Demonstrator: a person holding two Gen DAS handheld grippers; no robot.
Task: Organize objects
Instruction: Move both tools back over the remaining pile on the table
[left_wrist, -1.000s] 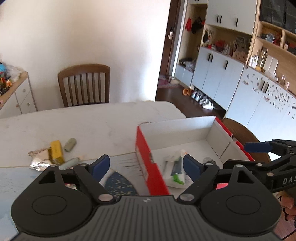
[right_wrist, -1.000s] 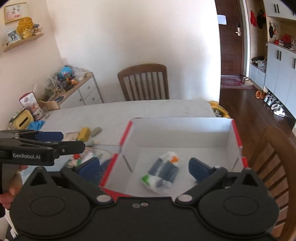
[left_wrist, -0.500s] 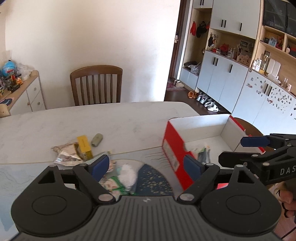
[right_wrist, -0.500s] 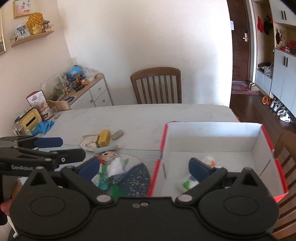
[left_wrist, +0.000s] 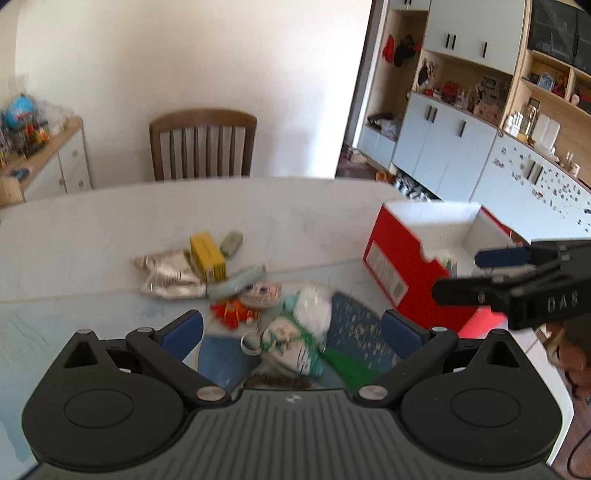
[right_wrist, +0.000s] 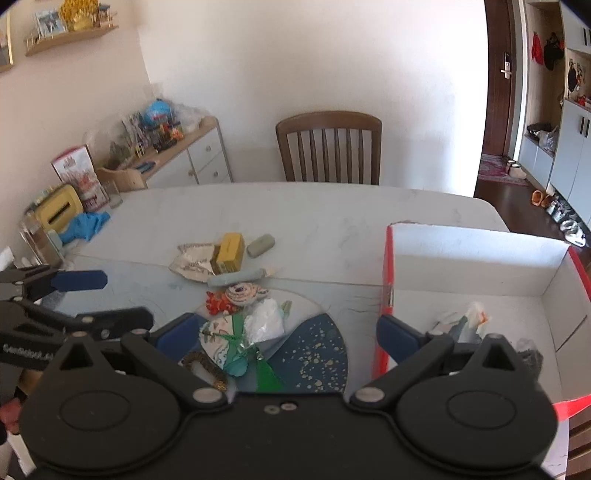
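Note:
A pile of small items lies on the white table (left_wrist: 92, 229): a yellow box (left_wrist: 207, 254), a silver foil packet (left_wrist: 166, 273), a grey-green oblong (left_wrist: 232, 242), an orange trinket (left_wrist: 232, 310), a white wad (left_wrist: 314, 306) and a green-white packet (left_wrist: 291, 343). My left gripper (left_wrist: 291, 332) hovers over the packet, its jaws opening, with nothing pressed between the pads. The red box (right_wrist: 480, 251) with white inside stands at the right and holds a few tubes (right_wrist: 461, 325). My right gripper (right_wrist: 286, 332) is open over the same pile.
A dark blue flecked round mat (right_wrist: 317, 350) lies under the pile. A wooden chair (left_wrist: 203, 144) stands at the table's far side. A yellow tissue box (right_wrist: 59, 210) and a blue cloth (right_wrist: 86, 223) sit at the left edge. A sideboard (right_wrist: 177, 158) stands beyond.
Both grippers have swung left, away from the red box, and now sit over the pile of small items. The left jaws stand wider than before.

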